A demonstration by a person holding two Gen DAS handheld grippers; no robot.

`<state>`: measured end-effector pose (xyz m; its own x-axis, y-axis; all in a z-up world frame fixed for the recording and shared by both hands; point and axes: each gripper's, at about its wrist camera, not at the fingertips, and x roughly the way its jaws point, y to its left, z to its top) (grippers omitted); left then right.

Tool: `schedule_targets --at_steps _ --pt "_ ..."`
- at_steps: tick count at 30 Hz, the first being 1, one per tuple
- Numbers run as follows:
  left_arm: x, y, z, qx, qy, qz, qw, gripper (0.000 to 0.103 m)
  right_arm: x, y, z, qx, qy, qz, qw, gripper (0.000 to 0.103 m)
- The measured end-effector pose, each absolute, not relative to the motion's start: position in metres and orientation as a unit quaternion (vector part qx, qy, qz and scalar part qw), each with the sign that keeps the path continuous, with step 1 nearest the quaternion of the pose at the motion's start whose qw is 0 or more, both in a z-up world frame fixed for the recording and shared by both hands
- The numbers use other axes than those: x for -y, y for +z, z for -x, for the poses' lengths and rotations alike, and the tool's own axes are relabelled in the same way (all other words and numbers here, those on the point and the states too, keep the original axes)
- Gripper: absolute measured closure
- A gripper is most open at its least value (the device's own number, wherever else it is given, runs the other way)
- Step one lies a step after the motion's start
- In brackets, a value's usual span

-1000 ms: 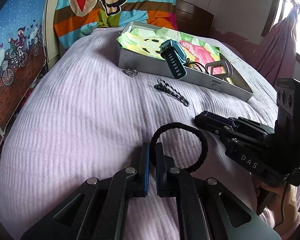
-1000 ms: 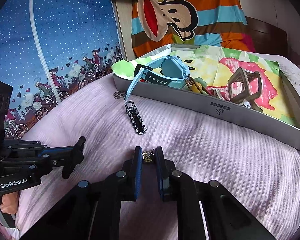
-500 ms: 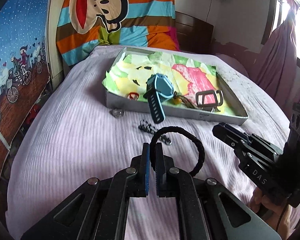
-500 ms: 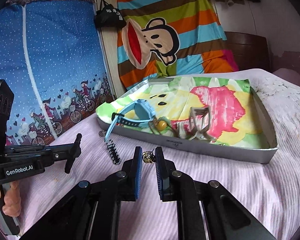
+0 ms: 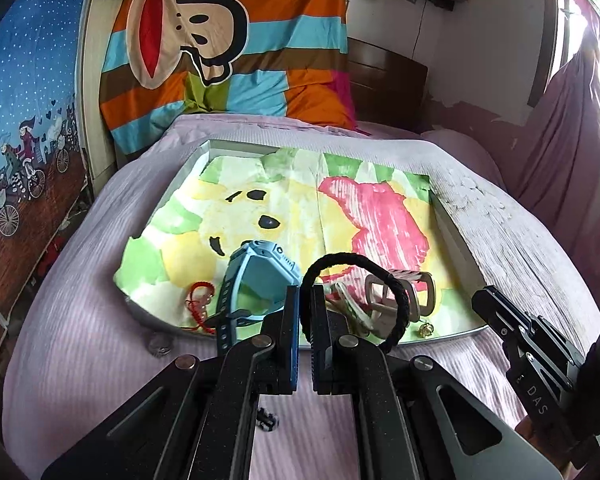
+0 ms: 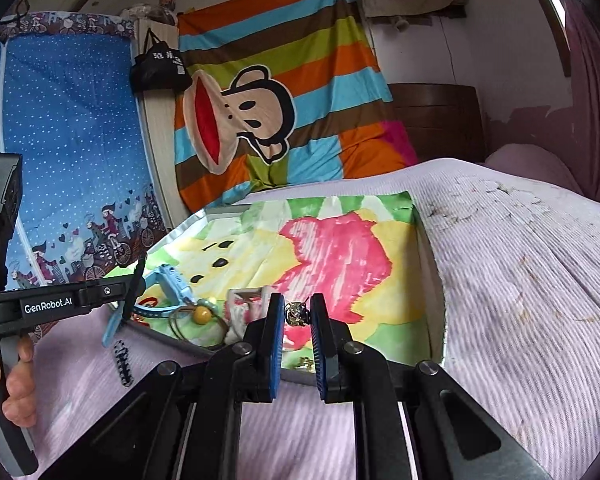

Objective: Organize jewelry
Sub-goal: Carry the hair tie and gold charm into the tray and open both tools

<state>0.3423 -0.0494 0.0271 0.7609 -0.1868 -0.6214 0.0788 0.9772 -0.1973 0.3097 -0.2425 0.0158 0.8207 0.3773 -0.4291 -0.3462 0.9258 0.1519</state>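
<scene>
My left gripper (image 5: 305,296) is shut on a black braided bracelet (image 5: 396,280) and holds it above the near edge of the shallow tray (image 5: 456,236). My right gripper (image 6: 297,312) is shut on a small metal ring (image 6: 296,314), held over the tray's (image 6: 430,264) near part. In the tray lie a blue watch (image 5: 256,276), a red cord bracelet (image 5: 198,300), a beige clasp (image 5: 400,296) and a small gold charm (image 5: 425,330). The right gripper (image 5: 512,332) also shows at the right of the left wrist view.
A silver ring (image 5: 159,345) and a black-and-white chain (image 6: 123,366) lie on the pink bedspread (image 6: 520,280) in front of the tray. A striped monkey blanket (image 5: 228,40) hangs behind. A yellow bead hair tie (image 6: 201,314) lies in the tray.
Both grippers have risen and moved forward from the bedspread to over the tray, carrying the bracelet and the ring.
</scene>
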Motion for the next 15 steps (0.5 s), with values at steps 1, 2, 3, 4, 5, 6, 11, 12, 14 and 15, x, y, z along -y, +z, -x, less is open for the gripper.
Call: schedule_targets --at_steps 1,2,3,4,5,6,11,12,14,15 --pt "0.052 0.024 -0.347 -0.342 -0.071 0.078 0.934 0.1 0.245 0.013 -0.314 -0.236 0.185 -0.037 0.953 0.091" --pt "0.056 0.02 -0.352 -0.346 -0.07 0.073 0.933 0.1 0.247 0.01 -0.317 -0.241 0.18 -0.038 0.953 0.091" --pt "0.061 0.017 -0.357 -0.35 -0.067 0.066 0.932 0.1 0.248 0.007 -0.32 -0.247 0.177 -0.038 0.952 0.091" --pt "0.064 0.013 -0.361 -0.354 -0.065 0.059 0.931 0.1 0.247 0.003 -0.323 -0.253 0.176 -0.038 0.951 0.091" --pt "0.067 0.01 -0.366 -0.36 -0.062 0.052 0.929 0.1 0.247 0.0 -0.326 -0.258 0.177 -0.037 0.949 0.091" --pt "0.069 0.004 -0.37 -0.366 -0.059 0.047 0.927 0.1 0.245 -0.003 -0.327 -0.262 0.177 -0.035 0.948 0.091" --pt "0.073 -0.015 -0.384 -0.386 -0.044 0.021 0.921 0.1 0.238 -0.011 -0.333 -0.28 0.176 -0.017 0.944 0.091" --pt "0.072 -0.017 -0.386 -0.388 -0.044 0.021 0.92 0.1 0.236 -0.014 -0.334 -0.285 0.176 -0.015 0.942 0.091" --pt "0.07 -0.022 -0.388 -0.395 -0.046 0.025 0.917 0.1 0.236 -0.016 -0.336 -0.29 0.176 -0.013 0.94 0.09" --pt "0.069 -0.024 -0.389 -0.398 -0.048 0.028 0.916 0.1 0.236 -0.016 -0.336 -0.291 0.177 -0.014 0.94 0.09"
